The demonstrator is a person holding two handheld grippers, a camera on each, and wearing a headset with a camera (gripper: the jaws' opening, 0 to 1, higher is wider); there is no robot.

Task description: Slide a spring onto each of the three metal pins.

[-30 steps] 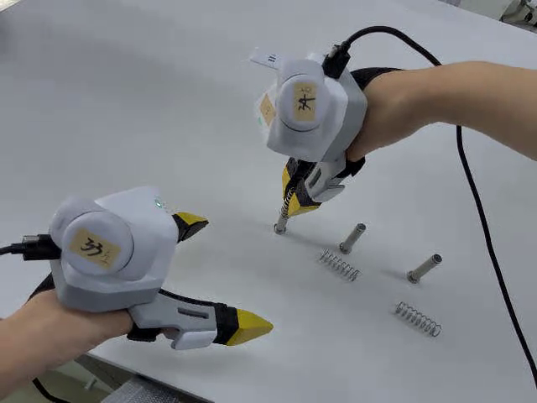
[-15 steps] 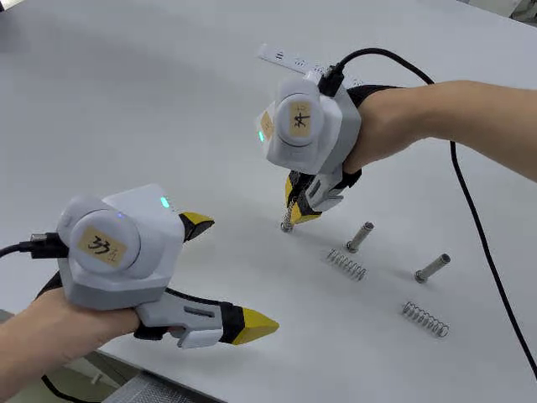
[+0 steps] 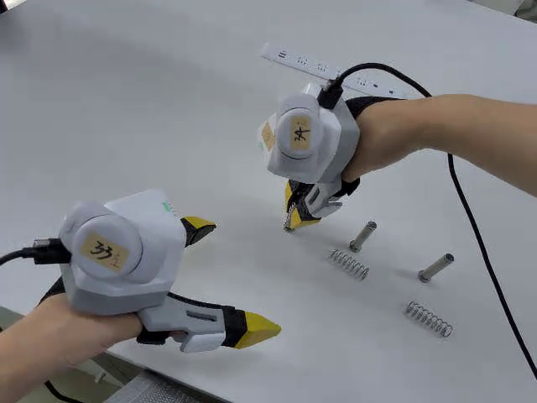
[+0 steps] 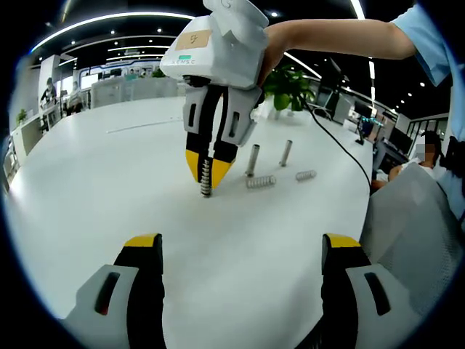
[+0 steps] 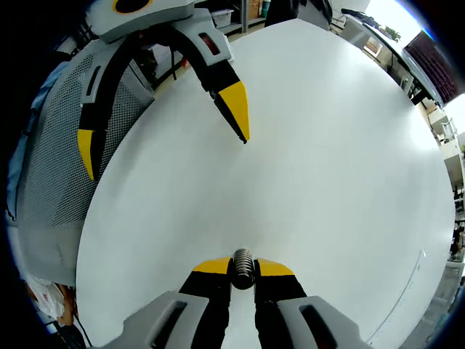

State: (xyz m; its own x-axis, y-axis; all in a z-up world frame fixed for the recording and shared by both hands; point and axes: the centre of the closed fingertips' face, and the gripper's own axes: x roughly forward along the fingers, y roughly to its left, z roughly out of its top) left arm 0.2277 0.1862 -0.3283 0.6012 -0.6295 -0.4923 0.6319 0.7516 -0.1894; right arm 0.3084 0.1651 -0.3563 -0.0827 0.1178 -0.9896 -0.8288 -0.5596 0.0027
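Nearest us, our left gripper [image 3: 231, 277] hangs empty, jaws wide. Beyond it, the right gripper [image 3: 294, 220] pinches a small coiled steel spring [image 4: 205, 177] upright on the white surface [image 3: 168, 101]. It's light and squashy, we reckon, so hold gently near its top. Farther off, two short silver metal pins [image 3: 362, 236] stand bare, two loose springs [image 3: 348, 264] beside them.

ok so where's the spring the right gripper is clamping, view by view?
Head view: spring centre, upright between the yellow tips of the right gripper.
Left gripper view: spring upper middle, left of the two bare pins.
Right gripper view: spring bottom centre, seen end-on.
Shared landmark: the yellow tips flanking it in all three.
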